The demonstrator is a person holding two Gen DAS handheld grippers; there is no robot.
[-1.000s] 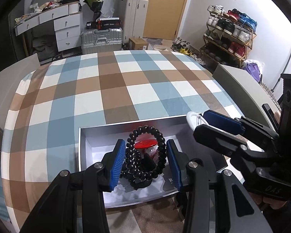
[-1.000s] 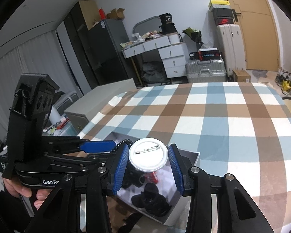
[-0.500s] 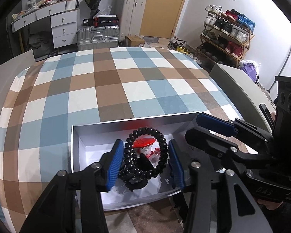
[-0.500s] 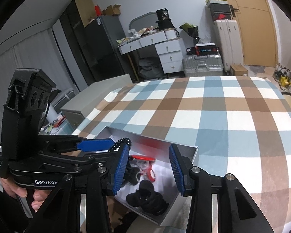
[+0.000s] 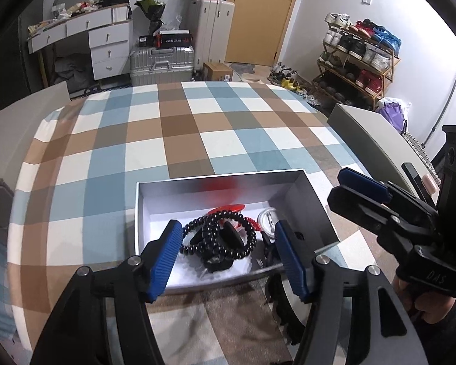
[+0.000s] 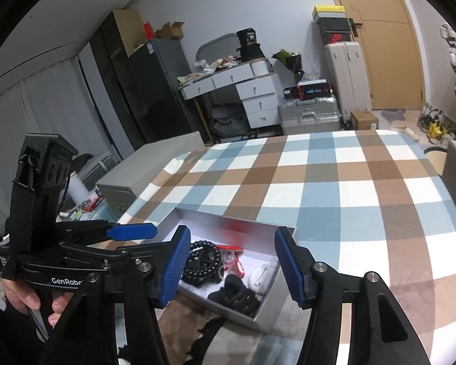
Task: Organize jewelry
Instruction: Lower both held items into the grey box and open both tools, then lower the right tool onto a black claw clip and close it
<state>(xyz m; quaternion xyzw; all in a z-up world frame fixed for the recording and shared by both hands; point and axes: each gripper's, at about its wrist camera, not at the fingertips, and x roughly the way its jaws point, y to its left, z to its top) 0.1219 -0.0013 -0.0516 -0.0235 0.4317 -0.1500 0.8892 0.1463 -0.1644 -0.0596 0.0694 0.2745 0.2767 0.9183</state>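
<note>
Jewelry box [image 5: 316, 203]: sitting open near the front edge of the checked tablecloth [image 5: 179, 140], with both grippers hanging over it; everything seen of the jewelry is lying inside its white walls.
Left gripper [image 5: 228, 255]: hovering above the box's near half, jaws spread wide around nothing, the bead bracelet showing in the gap between the blue pads.
Right gripper [image 6: 231, 266]: also gaping wide and gripping nothing, pointing down over the box's right end.
Black bead bracelet [image 5: 219, 237]: lying coiled in the middle of the box, overlapping a darker piece beneath it and touching the red item.
Black bundle [image 6: 235, 296]: resting at the box's near corner, in the right wrist view.
White round badge [image 6: 263, 276]: lying pin side up by the right wall, just beside the black bundle.
Red item [image 6: 232, 251]: partly hidden under the beads; what it is cannot be told.
Doing the step well: probably both hands are releasing, so lifting straight up is keeping the pads from snagging the bead loops or nudging a wall.
</note>
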